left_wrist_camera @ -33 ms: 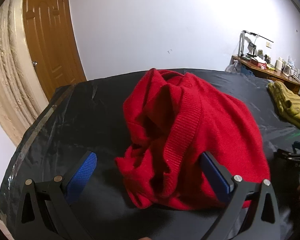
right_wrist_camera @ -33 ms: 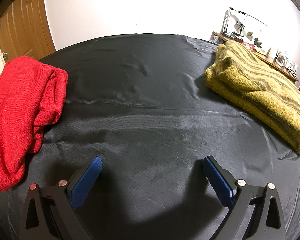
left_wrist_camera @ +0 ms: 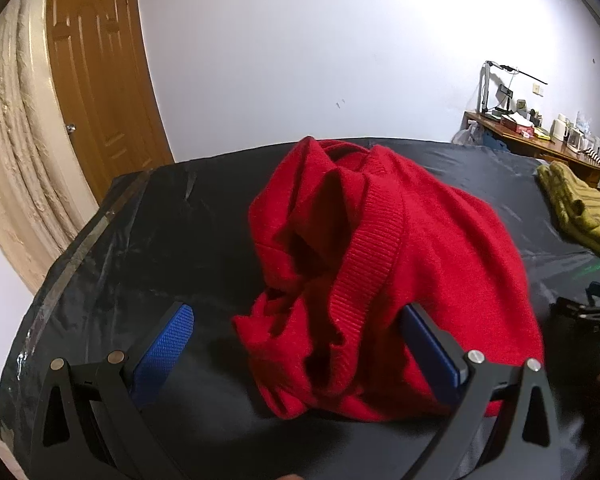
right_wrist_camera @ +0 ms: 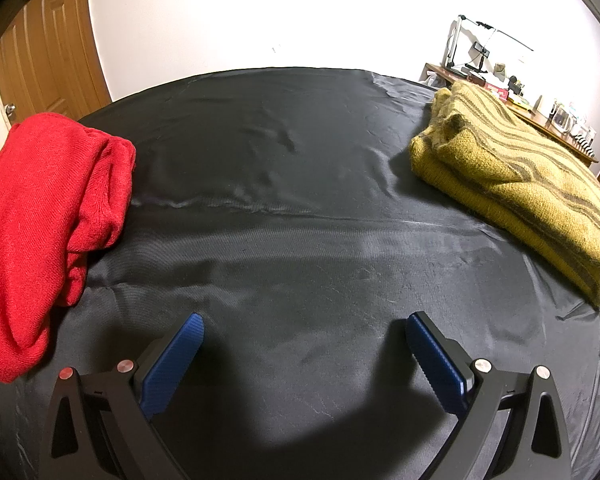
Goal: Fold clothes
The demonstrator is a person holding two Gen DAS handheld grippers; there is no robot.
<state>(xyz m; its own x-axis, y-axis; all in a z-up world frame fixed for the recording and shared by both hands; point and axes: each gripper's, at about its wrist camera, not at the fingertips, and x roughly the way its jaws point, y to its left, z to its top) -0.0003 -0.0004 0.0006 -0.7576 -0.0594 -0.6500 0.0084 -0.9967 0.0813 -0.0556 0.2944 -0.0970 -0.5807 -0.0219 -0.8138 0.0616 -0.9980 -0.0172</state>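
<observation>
A crumpled red knit sweater (left_wrist_camera: 412, 264) lies in a heap on the black sheet (left_wrist_camera: 148, 248). My left gripper (left_wrist_camera: 296, 320) is open, its jaws wide apart around the sweater's near edge; the right pad (left_wrist_camera: 428, 340) touches the fabric. In the right wrist view the red sweater (right_wrist_camera: 40, 216) lies at the left. A folded olive striped sweater (right_wrist_camera: 520, 184) lies at the right. My right gripper (right_wrist_camera: 304, 332) is open and empty over bare black sheet (right_wrist_camera: 292, 208) between the two garments.
A wooden door (left_wrist_camera: 96, 92) and cream curtain (left_wrist_camera: 16, 160) stand at the left. A cluttered wooden desk (left_wrist_camera: 536, 140) stands at the back right. The olive sweater (left_wrist_camera: 580, 208) and part of the other gripper (left_wrist_camera: 592, 312) show at the right.
</observation>
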